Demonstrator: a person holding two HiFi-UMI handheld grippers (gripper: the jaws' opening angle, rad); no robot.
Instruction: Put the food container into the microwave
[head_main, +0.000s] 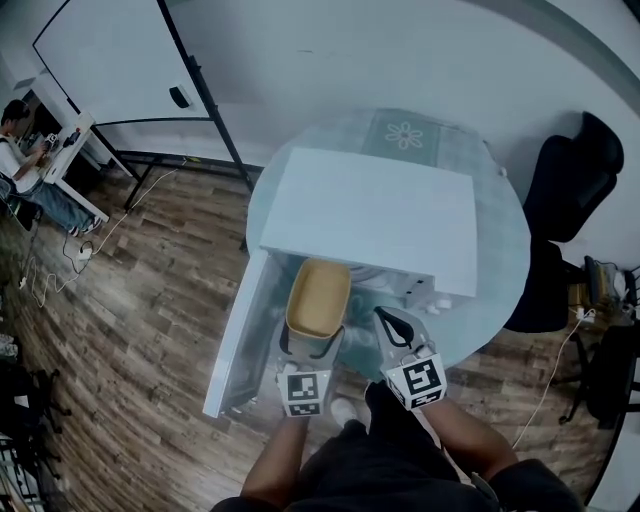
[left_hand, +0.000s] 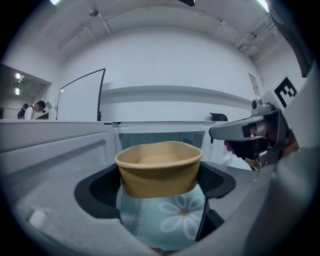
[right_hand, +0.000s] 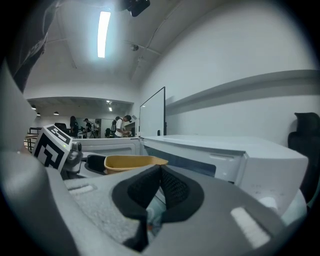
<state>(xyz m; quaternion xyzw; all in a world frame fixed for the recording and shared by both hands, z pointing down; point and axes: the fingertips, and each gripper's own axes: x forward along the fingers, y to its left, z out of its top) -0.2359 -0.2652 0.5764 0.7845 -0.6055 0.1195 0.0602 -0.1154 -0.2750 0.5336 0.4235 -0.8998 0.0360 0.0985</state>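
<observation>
A tan paper food container (head_main: 319, 297) hangs in front of the open cavity of the white microwave (head_main: 372, 215). My left gripper (head_main: 312, 344) is shut on the container (left_hand: 159, 168), its black pads pressing both side walls. In the left gripper view the cavity opening (left_hand: 162, 138) lies straight behind the bowl. My right gripper (head_main: 394, 329) hovers to the right of the container, its jaws shut with nothing between them. In the right gripper view the container (right_hand: 131, 162) shows at left, beyond my right gripper (right_hand: 159, 184).
The microwave door (head_main: 240, 334) stands swung open to the left. The round table (head_main: 495, 270) carries a teal floral cloth (head_main: 405, 134). A black chair (head_main: 572, 180) stands at right, a whiteboard (head_main: 110, 60) at the back left, and a person sits far left.
</observation>
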